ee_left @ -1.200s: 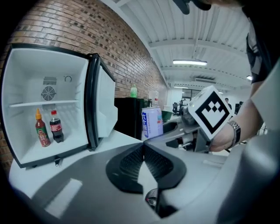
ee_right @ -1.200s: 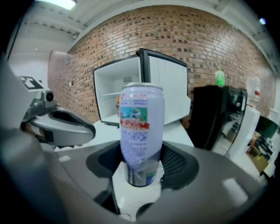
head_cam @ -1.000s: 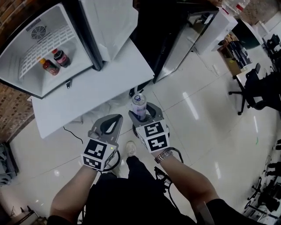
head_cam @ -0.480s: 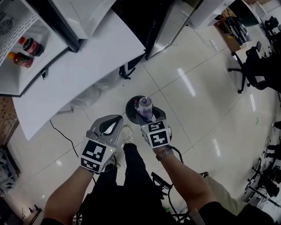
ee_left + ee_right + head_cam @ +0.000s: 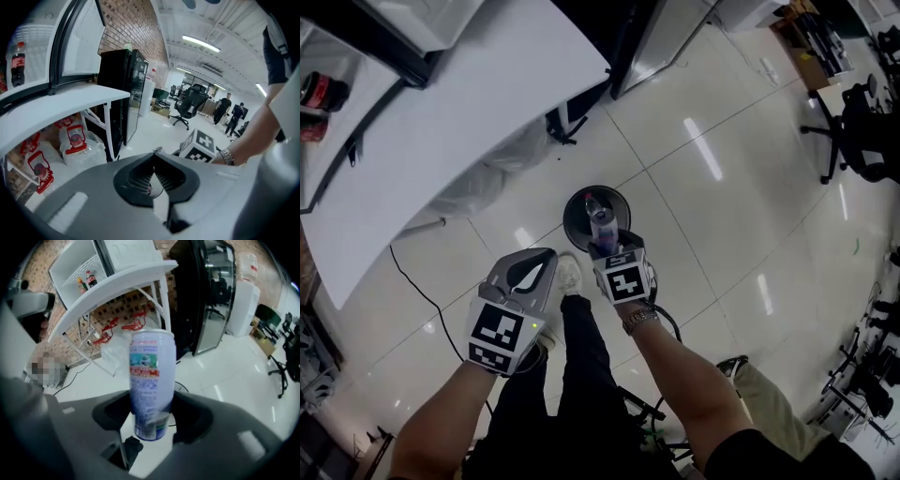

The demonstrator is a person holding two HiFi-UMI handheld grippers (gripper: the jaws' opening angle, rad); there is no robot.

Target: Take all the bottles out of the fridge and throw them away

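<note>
Gripping a white bottle [image 5: 152, 380], the right gripper [image 5: 152, 414] hovers above a black bin [image 5: 573, 212].

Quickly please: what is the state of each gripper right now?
Left gripper: shut, nothing between its jaws.
Right gripper: shut on the white can.

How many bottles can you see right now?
3. One white bottle is held in the right gripper, over the black bin. A dark bottle and a red bottle stand in the fridge. Others may be hidden.
</note>
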